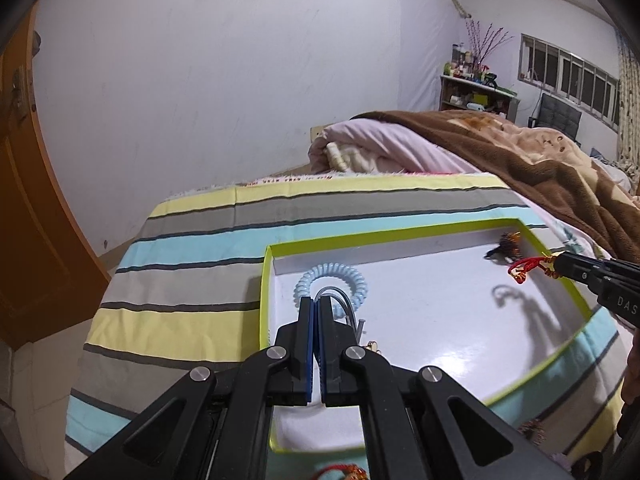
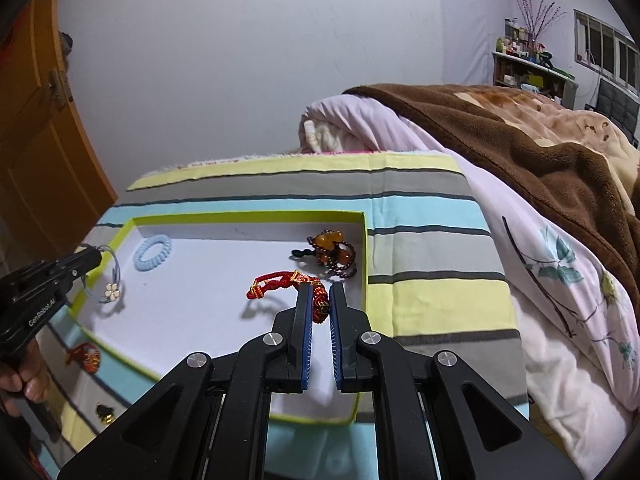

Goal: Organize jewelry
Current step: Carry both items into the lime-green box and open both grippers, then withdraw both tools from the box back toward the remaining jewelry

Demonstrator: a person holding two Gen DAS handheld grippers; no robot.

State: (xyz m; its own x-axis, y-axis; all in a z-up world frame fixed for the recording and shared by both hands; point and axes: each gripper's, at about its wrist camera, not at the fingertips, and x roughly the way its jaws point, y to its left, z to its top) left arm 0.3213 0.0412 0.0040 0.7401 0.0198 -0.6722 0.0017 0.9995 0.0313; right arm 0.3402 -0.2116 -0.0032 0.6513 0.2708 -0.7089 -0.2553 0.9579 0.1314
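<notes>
Holding two bracelets over the tray

Left tongs [image 1: 316,306] are clamped on a thin wire bangle [image 2: 114,280] with a flower charm, above the green-rimmed tray's [image 2: 248,215] left edge. Right tongs [image 2: 320,300] pinch a red cord bracelet [image 2: 280,282] over the tray's right half, just beside what look like amber beads [image 2: 334,250]. A blue coil hair tie [image 2: 153,255] lies inside the tray, which sits on the bed.

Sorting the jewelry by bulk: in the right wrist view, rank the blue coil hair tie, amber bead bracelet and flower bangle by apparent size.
1. amber bead bracelet, heaped.
2. blue coil hair tie and flower bangle: too alike to rank; the bangle hangs nearer the camera, part hidden by the left gripper.
</notes>
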